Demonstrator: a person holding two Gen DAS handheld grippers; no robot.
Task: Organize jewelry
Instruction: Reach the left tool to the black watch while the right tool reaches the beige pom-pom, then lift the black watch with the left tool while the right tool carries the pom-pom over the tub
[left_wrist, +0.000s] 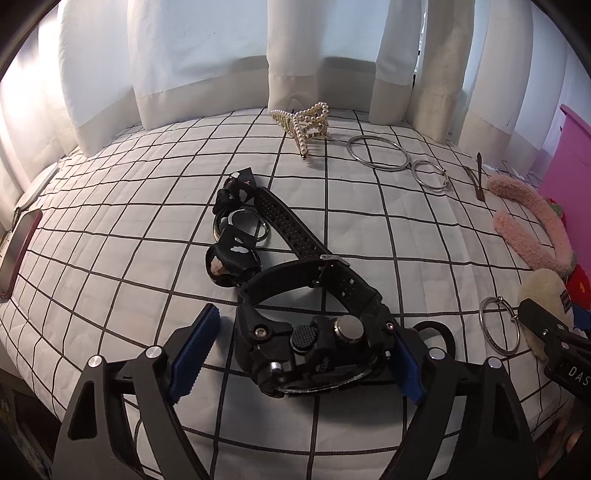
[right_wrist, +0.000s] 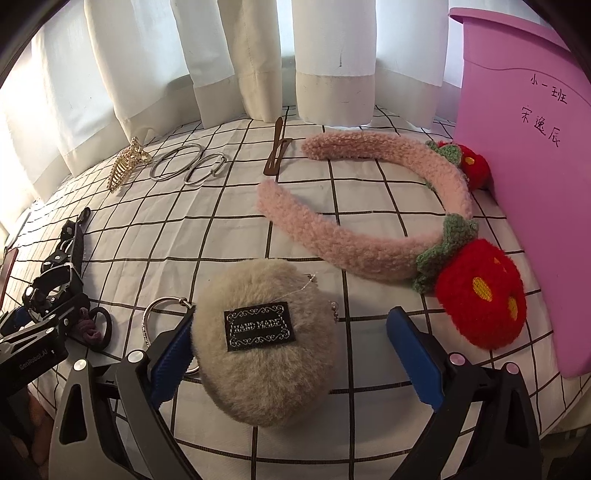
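Tongs, left (left_wrist: 299, 354): jaws apart, straddling black watch (left_wrist: 314, 343) on the checked bed (left_wrist: 110, 258); right pad touches the case, left pad stands clear. Tongs, right (right_wrist: 291, 354): jaws wide, fluffy beige pouch (right_wrist: 266, 369) between them, left pad touching it. Pink headband (right_wrist: 369, 229) lies beyond, beside pink bin (right_wrist: 535, 184); contents not visible.

Black watch (left_wrist: 314, 332), pink headband (right_wrist: 369, 221), grid-checked white bedspread (left_wrist: 129, 240)

Light: daylight glows through the curtains (left_wrist: 207, 55) ahead of me | Shadows: soft, toward me | Focus: sharp centre | Edges: my fisheye bends grid lines, dark corner vignette
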